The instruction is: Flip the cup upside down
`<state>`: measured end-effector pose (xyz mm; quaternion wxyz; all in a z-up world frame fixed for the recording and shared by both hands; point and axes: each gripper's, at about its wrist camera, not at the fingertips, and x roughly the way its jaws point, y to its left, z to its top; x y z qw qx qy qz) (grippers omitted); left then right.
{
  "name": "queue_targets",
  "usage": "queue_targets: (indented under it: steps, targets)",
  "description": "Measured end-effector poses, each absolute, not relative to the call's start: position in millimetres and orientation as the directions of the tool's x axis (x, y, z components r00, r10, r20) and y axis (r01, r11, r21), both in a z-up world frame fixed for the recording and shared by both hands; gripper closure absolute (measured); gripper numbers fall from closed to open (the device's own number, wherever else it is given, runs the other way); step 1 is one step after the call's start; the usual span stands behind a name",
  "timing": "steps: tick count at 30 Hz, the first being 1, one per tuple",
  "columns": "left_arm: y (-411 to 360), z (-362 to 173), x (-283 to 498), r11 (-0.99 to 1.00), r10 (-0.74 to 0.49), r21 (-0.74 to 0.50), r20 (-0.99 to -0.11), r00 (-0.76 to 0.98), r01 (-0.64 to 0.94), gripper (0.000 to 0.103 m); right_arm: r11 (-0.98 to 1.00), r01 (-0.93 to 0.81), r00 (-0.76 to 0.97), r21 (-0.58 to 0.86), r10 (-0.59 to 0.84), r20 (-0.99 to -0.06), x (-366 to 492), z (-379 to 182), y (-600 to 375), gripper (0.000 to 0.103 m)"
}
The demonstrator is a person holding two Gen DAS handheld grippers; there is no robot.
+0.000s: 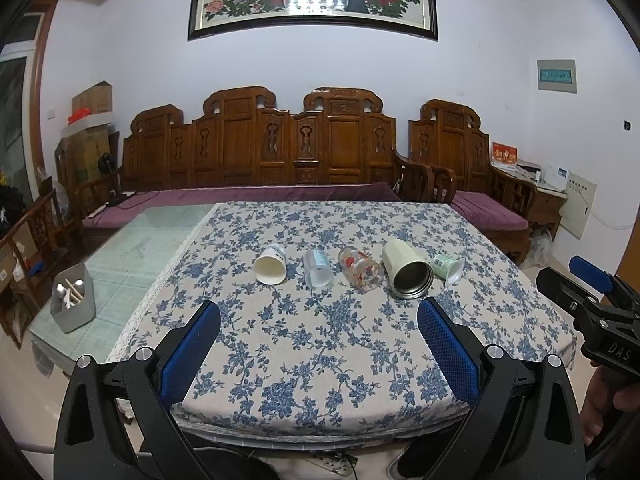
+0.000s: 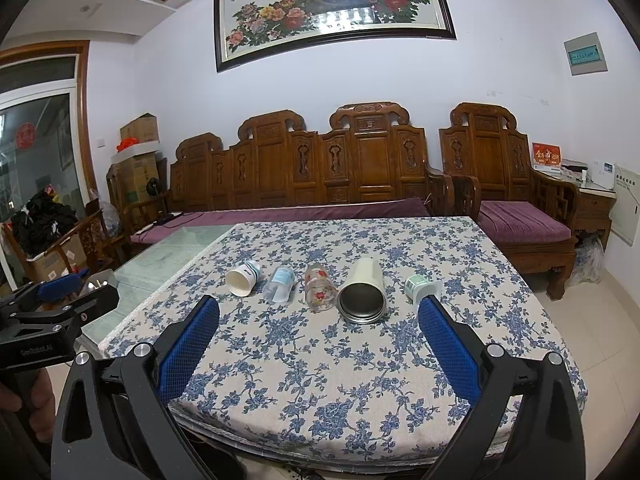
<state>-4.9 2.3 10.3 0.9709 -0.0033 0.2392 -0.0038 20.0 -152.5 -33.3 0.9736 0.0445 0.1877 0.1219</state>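
Both my left gripper (image 1: 318,312) and right gripper (image 2: 319,310) gape empty, nearer me than the metal cup (image 2: 363,292) lying sideways on the tablecloth (image 2: 320,380).

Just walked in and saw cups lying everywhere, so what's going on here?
A person holds two grippers, the left gripper and the right gripper, both open and empty above the near side of the blue-flowered tablecloth. Five cups lie on their sides in a row, among them a white paper cup and a cream metal-lined tumbler. None has been picked up yet.
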Motion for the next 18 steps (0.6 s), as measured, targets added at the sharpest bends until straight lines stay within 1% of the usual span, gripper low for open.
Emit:
queue_targets:
  steps: [18]
  targets:
    - [-1.5, 16.0, -5.3, 1.000, -0.013, -0.006, -0.457, 0.889, 0.012, 0.008, 0.966, -0.221, 0.901, 0.130, 0.254, -0.353, 19.7, -33.7, -151.7, 0.003]
